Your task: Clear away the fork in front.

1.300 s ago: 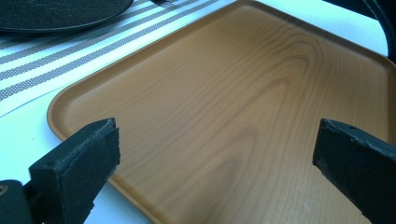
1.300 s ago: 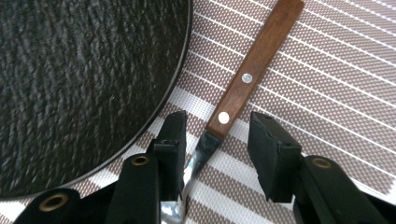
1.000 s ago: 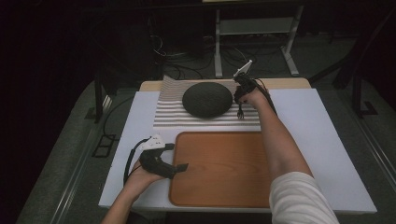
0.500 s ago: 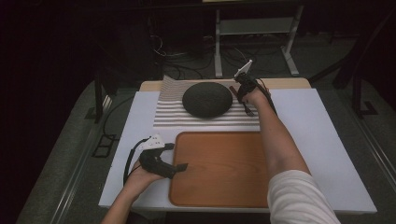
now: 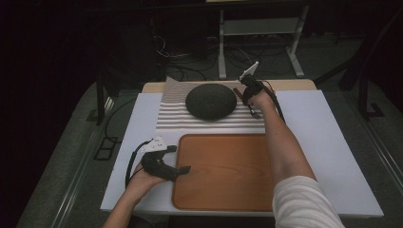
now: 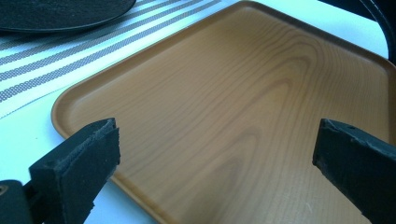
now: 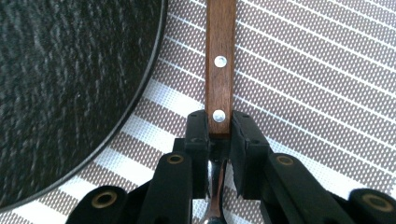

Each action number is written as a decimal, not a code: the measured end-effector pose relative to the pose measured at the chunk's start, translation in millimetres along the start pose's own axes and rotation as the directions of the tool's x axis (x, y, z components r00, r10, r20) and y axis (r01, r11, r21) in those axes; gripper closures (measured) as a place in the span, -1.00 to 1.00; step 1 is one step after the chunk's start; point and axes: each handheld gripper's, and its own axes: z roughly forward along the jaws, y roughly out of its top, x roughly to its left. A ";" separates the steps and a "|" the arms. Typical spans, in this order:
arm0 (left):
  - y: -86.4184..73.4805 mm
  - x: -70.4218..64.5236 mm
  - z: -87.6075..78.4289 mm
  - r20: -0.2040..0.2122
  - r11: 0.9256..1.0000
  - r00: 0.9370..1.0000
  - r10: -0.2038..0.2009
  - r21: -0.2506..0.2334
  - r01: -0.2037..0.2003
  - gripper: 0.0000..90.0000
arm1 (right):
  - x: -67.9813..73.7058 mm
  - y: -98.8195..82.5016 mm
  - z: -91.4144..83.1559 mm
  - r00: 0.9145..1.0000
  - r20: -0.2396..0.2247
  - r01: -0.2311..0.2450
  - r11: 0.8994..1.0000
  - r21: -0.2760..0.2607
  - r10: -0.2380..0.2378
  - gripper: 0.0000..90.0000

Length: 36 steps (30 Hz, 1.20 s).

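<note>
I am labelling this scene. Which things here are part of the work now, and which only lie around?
In use:
right gripper, shut on the wooden-handled utensil
left gripper, open over the wooden tray

Lying about:
dark round plate
striped placemat

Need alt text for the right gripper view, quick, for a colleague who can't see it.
The right gripper is clamped on the end of a wooden utensil handle with two metal rivets, above a brown-and-white striped placemat. A dark speckled plate lies beside it on the placemat.
</note>
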 end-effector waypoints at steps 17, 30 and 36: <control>-0.4 0.3 1.3 -0.002 1.000 1.000 0.001 0.004 -0.001 -0.99 | -21.3 -28.5 -33.8 0.995 -0.096 -0.012 0.996 -0.089 0.004 0.71; -0.2 0.4 0.5 -0.008 1.000 1.000 0.002 0.001 -0.002 -0.99 | -27.2 -54.2 -68.0 0.984 -0.177 -0.021 0.982 -0.186 -0.013 0.71; 0.0 -0.4 -0.1 -0.014 1.000 1.000 0.001 -0.005 -0.001 -0.99 | -25.7 -69.7 -87.6 0.977 -0.209 -0.014 0.967 -0.254 -0.041 0.71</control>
